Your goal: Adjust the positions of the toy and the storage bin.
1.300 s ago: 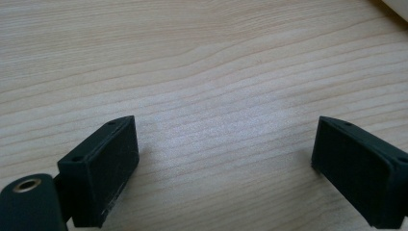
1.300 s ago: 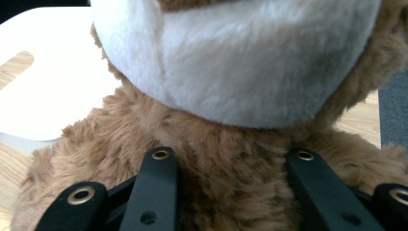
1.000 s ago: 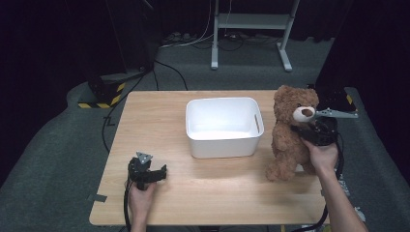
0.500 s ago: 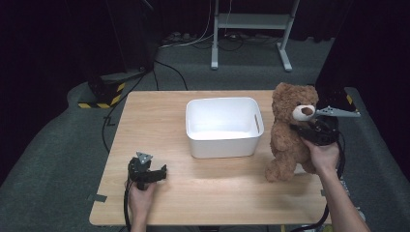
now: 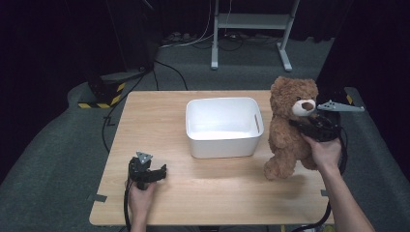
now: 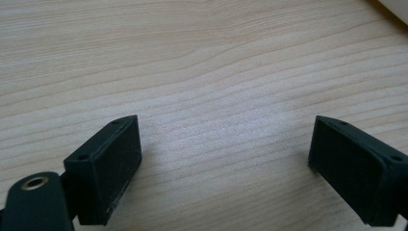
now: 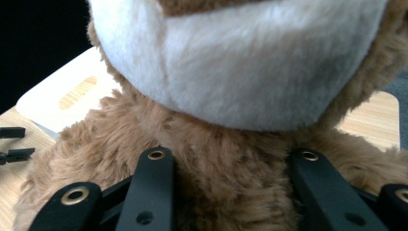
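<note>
At seven o'clock on the table (image 5: 203,193) our left gripper (image 5: 153,175) rests low, jaws wide apart over bare wood. The white bin (image 5: 223,126) sits at centre. At three o'clock our right gripper (image 5: 302,126) pinches the bear (image 5: 290,130) below its muzzle, chest fur between the jaws, bear upright beside the bin.
</note>
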### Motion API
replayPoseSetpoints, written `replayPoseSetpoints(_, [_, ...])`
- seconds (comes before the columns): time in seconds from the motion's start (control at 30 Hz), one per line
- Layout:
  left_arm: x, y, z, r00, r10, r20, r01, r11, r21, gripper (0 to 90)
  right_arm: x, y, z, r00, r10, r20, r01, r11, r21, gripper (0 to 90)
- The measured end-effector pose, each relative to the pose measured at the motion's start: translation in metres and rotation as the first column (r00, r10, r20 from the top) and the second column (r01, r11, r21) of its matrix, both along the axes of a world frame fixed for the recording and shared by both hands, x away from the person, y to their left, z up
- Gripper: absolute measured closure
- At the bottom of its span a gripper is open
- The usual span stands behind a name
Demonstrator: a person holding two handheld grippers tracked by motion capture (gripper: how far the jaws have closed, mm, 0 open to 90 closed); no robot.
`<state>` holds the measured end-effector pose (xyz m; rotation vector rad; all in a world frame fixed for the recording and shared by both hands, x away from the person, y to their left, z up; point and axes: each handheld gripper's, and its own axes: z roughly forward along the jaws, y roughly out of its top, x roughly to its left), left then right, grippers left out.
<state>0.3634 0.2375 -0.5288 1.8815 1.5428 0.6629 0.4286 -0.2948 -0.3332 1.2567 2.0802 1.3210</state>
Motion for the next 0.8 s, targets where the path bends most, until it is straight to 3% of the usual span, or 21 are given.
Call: replayPoseSetpoints(0.8, [-0.001, 0.0, 0.0, 1.0, 0.0, 0.004, 0.0, 1.0, -0.005, 12.8, -0.013, 0.006, 0.027, 0.9983, 0.036, 0.046, -0.038, 0.9988, 0.03, 66.2])
